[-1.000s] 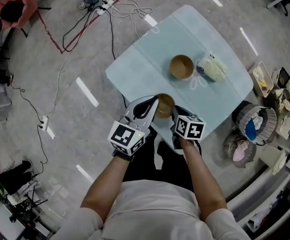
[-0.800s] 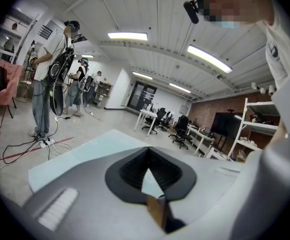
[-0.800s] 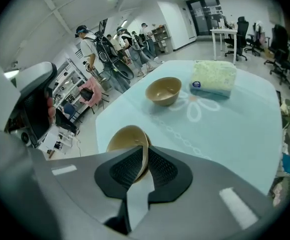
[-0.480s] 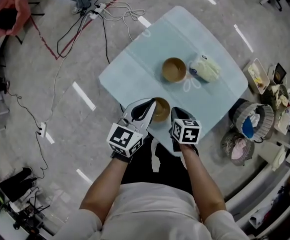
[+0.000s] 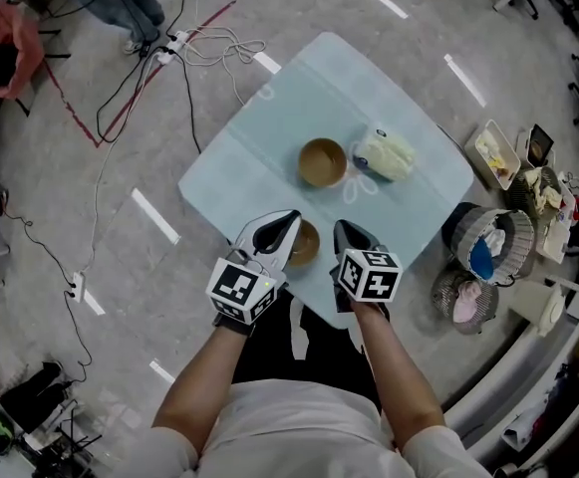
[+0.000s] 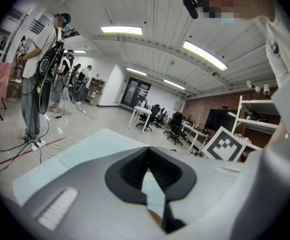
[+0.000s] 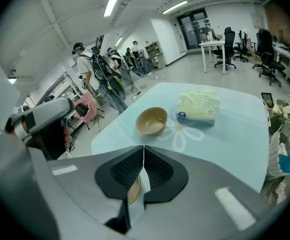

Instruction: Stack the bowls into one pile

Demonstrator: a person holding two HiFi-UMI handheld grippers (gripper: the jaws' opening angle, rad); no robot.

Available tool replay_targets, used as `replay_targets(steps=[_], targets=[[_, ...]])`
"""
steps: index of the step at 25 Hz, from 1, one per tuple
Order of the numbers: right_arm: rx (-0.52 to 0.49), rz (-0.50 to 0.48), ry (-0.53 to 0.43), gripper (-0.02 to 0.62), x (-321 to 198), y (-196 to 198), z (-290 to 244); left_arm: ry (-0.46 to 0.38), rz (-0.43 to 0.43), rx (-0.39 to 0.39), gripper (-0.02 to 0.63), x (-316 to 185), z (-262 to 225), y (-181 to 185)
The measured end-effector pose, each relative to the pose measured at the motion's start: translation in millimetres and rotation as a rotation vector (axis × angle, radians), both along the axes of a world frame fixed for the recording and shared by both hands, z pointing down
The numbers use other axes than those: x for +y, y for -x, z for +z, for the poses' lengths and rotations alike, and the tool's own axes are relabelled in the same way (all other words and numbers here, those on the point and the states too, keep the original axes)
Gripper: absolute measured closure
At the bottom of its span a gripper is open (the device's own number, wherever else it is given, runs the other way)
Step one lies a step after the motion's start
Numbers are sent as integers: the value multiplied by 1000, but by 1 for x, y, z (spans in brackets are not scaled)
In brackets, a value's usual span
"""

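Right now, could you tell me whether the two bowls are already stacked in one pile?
No, one bowl sits beside the tissue pack, while the other bowl sits apart from it near the table edge.

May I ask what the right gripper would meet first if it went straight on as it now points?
Likely the far bowl, straight beyond the closed jaws of the right gripper, though it may pass above.

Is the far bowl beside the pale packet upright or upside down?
Upright: the far bowl shows its open hollow facing up in the head view.
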State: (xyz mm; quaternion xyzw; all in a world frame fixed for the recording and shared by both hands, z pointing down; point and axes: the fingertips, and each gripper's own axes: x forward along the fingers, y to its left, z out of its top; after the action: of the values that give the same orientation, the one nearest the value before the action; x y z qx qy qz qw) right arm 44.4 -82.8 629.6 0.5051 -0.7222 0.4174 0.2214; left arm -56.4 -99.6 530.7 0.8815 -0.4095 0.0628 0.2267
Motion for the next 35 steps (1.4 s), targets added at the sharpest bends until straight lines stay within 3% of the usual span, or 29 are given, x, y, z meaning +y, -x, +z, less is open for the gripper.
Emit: replay_targets(steps=[12, 35], targets=[[-76, 97, -13, 580, -52, -15, 13, 9, 45, -11, 600, -39, 24, -15], [-48, 184, -3, 552, -108, -20, 68, 29, 85, 9, 600, -81, 83, -23]])
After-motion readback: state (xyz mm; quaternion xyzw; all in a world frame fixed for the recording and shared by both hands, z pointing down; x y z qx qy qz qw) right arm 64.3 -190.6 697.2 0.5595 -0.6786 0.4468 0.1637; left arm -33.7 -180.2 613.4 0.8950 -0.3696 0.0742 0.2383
